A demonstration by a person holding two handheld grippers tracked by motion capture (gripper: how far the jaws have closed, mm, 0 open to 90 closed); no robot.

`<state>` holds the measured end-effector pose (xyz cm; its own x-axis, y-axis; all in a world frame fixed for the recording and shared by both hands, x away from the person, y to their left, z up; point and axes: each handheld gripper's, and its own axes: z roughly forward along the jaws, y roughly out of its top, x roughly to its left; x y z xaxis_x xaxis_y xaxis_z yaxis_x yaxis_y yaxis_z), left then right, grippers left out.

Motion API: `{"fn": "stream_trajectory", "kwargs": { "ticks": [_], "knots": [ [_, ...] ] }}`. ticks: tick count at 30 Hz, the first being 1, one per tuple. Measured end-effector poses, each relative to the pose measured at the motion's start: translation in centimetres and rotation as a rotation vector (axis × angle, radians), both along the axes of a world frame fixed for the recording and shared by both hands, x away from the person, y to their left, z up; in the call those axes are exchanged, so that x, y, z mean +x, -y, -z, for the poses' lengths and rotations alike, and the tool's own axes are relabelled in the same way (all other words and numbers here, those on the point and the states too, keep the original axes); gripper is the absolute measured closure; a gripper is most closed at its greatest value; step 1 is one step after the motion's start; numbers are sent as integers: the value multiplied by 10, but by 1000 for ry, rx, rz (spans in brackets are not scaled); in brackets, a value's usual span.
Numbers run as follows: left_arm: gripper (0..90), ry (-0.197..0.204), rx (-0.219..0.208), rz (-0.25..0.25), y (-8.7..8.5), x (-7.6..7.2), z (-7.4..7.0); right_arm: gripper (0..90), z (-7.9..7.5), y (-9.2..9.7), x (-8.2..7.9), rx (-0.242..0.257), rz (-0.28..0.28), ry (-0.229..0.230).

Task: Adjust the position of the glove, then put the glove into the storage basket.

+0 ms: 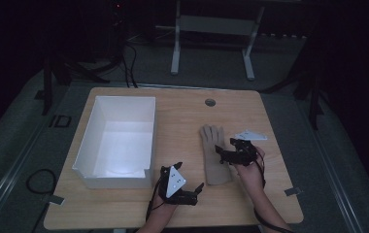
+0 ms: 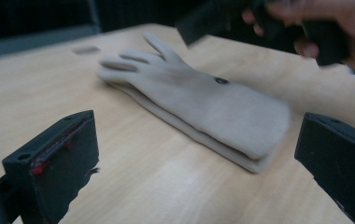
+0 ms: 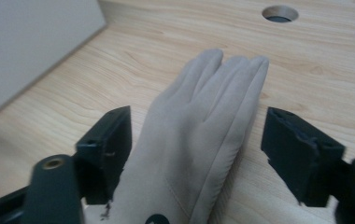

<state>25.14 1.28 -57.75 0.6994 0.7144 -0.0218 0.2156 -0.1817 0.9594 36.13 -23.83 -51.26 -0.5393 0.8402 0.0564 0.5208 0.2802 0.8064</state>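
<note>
A beige glove (image 1: 214, 158) lies flat on the wooden table (image 1: 182, 121), fingers pointing away from the person. My right gripper (image 1: 223, 150) hovers over its middle from the right. In the right gripper view this gripper (image 3: 196, 135) is open, its two jaws standing either side of the glove (image 3: 199, 130) without pressing it. My left gripper (image 1: 190, 175) rests near the front edge, left of the cuff. It is open and empty (image 2: 199, 154), looking across at the glove (image 2: 203, 102), which has a small dark dot on its back. The right hand (image 2: 334, 23) shows beyond.
A white open box (image 1: 119, 141) stands on the left half of the table, close to the left gripper. A round cable hole (image 1: 210, 102) sits near the back edge. Bare wood lies to the right of the glove.
</note>
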Motion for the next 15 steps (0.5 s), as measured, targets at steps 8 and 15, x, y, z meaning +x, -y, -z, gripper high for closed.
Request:
{"fn": "stream_trajectory", "kwargs": {
  "ticks": [8,15],
  "knots": [
    [22,-94,83,87,10,12,-14,144,-16,29,1,-14,-81,71],
    [73,-76,131,238,32,21,-23,107,-29,39,6,-9,-51,50]
  ]
}}
